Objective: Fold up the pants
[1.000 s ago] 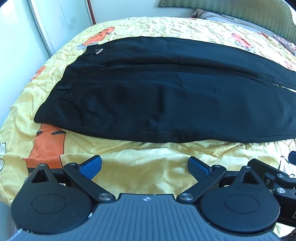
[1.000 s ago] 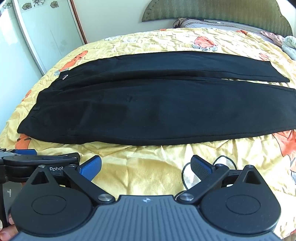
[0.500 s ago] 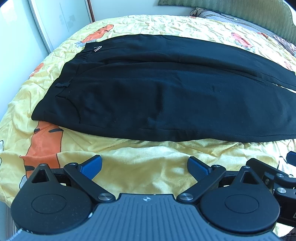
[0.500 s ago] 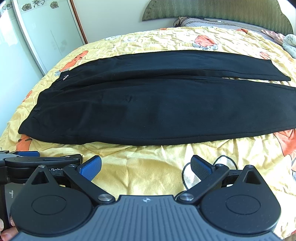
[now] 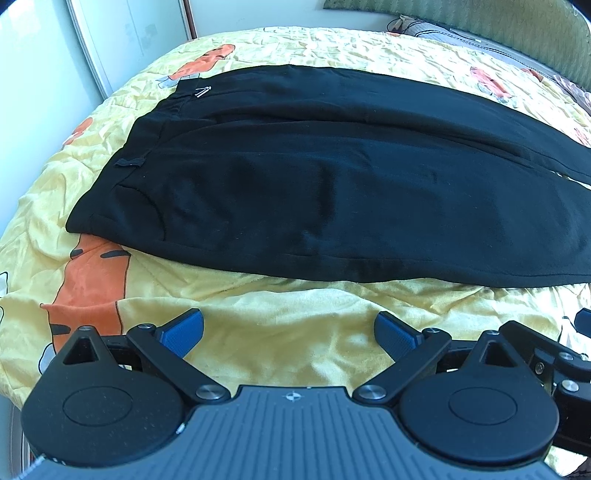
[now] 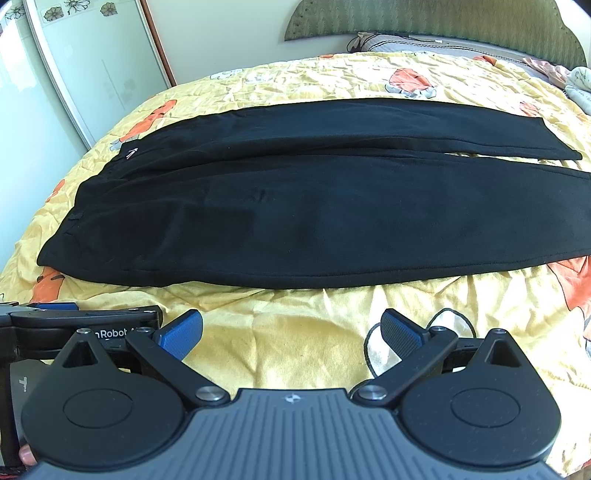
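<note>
Black pants (image 5: 314,177) lie flat across the yellow bedspread (image 5: 280,332), waistband to the left and the two legs side by side running right; they also show in the right wrist view (image 6: 314,206). My left gripper (image 5: 288,330) is open and empty, a short way in front of the pants' near edge, toward the waist end. My right gripper (image 6: 291,332) is open and empty, in front of the near leg's middle. The left gripper's body (image 6: 81,323) shows at the lower left of the right wrist view.
The bedspread (image 6: 295,343) has orange cartoon prints and wrinkles. A green headboard (image 6: 424,22) and pillows (image 6: 406,44) are at the far side. A white wardrobe door (image 6: 92,66) stands at the left, past the bed's edge.
Both grippers have edged slightly closer to the pants and a little left. The jaws stay open. The pants have not moved.
</note>
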A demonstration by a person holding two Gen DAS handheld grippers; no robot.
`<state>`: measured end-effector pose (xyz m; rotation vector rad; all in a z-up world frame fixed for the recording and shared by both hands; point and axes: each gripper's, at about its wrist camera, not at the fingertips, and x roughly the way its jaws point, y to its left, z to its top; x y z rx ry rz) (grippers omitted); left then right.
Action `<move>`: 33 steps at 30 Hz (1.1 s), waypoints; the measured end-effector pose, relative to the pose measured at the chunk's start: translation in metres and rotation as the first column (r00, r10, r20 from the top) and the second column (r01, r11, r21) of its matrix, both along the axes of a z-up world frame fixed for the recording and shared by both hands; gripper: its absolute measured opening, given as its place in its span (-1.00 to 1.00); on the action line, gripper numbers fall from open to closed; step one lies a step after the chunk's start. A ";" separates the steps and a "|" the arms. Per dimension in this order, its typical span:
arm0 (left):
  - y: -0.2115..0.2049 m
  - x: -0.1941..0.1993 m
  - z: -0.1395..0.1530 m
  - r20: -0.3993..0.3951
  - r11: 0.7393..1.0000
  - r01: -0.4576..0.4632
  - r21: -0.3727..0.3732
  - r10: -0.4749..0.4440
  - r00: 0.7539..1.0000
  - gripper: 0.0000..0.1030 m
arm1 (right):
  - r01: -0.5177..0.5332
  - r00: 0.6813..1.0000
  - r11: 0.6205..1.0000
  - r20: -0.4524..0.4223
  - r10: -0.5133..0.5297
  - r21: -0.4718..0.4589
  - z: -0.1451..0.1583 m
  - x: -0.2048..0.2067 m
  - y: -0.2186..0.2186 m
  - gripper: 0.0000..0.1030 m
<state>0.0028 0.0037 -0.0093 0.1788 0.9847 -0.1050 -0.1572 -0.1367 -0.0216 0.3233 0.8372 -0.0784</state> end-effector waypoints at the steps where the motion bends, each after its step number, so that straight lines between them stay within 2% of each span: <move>1: 0.000 0.001 0.000 -0.002 1.000 0.000 -0.001 0.000 1.000 0.95 | 0.000 1.000 1.000 -0.001 0.000 0.001 -0.001 0.000 0.000 1.00; 33: -0.002 0.002 -0.001 -0.012 1.000 -0.002 0.021 0.002 1.000 0.95 | -0.008 1.000 1.000 -0.006 0.009 0.015 -0.006 0.000 0.002 1.00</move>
